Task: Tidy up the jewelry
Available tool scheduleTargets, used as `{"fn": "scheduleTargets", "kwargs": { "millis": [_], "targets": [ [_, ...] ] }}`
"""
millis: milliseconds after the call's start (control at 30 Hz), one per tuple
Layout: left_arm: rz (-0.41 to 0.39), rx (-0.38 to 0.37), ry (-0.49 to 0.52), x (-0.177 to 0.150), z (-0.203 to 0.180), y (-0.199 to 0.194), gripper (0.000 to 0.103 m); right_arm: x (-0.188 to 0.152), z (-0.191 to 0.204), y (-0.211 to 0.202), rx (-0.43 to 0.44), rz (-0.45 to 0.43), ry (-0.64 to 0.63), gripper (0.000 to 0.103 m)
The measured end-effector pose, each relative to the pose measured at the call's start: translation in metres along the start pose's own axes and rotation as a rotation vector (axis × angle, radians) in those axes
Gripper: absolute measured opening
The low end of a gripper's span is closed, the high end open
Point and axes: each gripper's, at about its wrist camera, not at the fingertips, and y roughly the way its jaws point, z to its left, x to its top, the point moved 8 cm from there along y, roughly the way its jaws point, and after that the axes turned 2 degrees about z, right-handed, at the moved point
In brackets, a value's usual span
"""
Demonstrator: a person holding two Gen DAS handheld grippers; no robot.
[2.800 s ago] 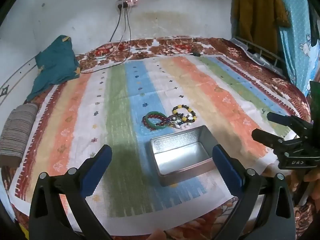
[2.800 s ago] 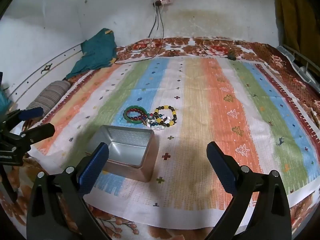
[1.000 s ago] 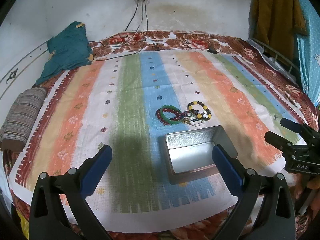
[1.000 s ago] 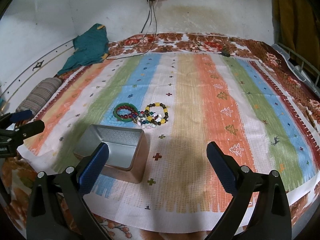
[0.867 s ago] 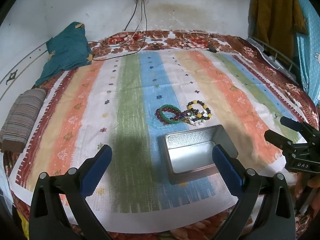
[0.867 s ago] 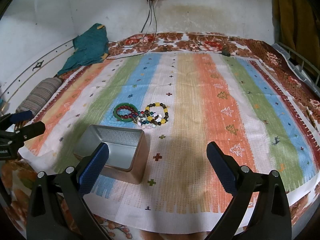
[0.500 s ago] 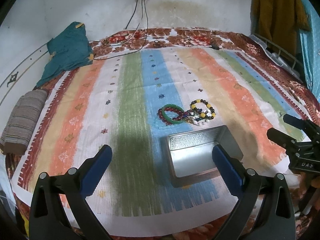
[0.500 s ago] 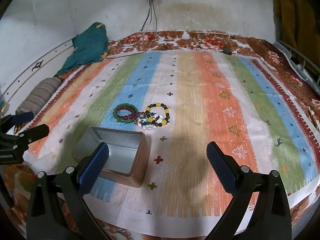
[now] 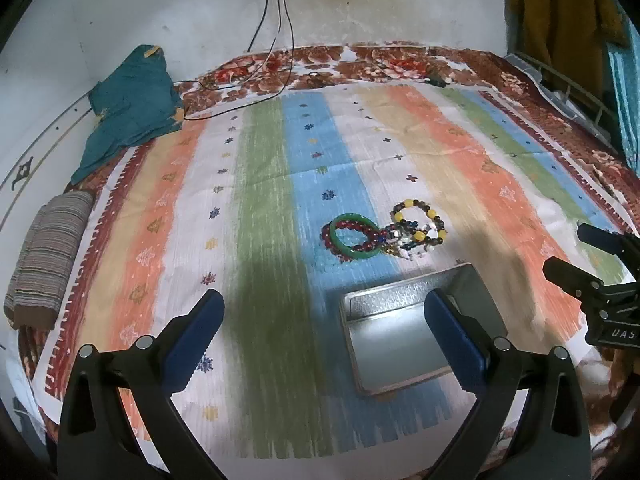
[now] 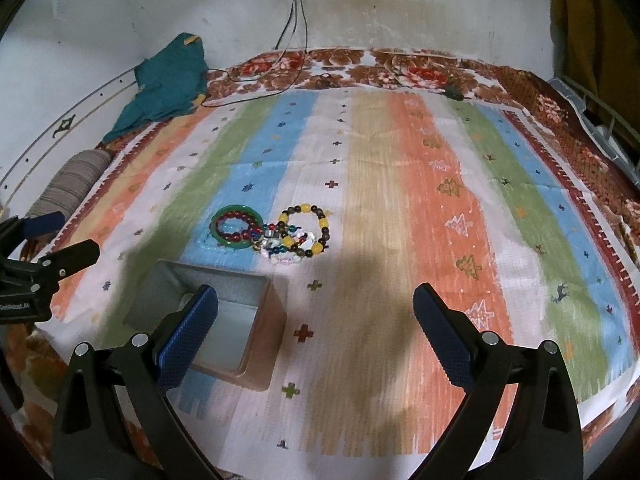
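A pile of bracelets lies on the striped cloth: a green bangle [image 9: 354, 238] [image 10: 237, 229] with a red bead bracelet, and a yellow and dark bead bracelet [image 9: 420, 222] [image 10: 306, 230] over small white beads. An open, empty metal tin [image 9: 394, 340] [image 10: 230, 334] sits just in front of them. My left gripper [image 9: 324, 334] is open and empty, hovering in front of the tin. My right gripper [image 10: 316, 330] is open and empty, to the right of the tin. Each gripper also shows in the other's view, the right one [image 9: 576, 256] and the left one [image 10: 64, 240].
A teal cloth [image 9: 128, 108] and a striped roll [image 9: 44, 256] lie at the left edge of the bed. Cables [image 9: 276, 36] hang from a wall socket onto the bed's far end. Clothes [image 9: 560, 12] hang at the right.
Both grippers have moved forward and slightly lower toward the tin and bracelets. Nothing on the cloth has moved.
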Motion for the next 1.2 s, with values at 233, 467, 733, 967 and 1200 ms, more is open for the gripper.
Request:
{"fn": "scheduleTargets", "kwargs": {
  "millis": [233,467,733,967,1200],
  "targets": [
    [0.003,0.021,-0.002,0.01,0.003,0.007,0.098,0.009,-0.004,0.012,-0.007,0.018,0.006,0.099],
    [0.012,0.025,-0.001,0.022,0.002,0.018,0.098,0.02,-0.007,0.024,-0.017,0.027,0.011,0.099],
    [0.042,0.026,-0.011,0.036,0.003,0.039,0.098,0.031,-0.012,0.039,-0.022,0.044,0.023,0.099],
    [0.081,0.022,-0.028,0.043,0.004,0.06,0.098,0.042,-0.018,0.054,-0.009,0.069,0.044,0.099],
    [0.14,-0.006,-0.055,0.046,0.006,0.084,0.097,0.048,-0.021,0.073,-0.024,0.101,0.039,0.099]
  ]
}}
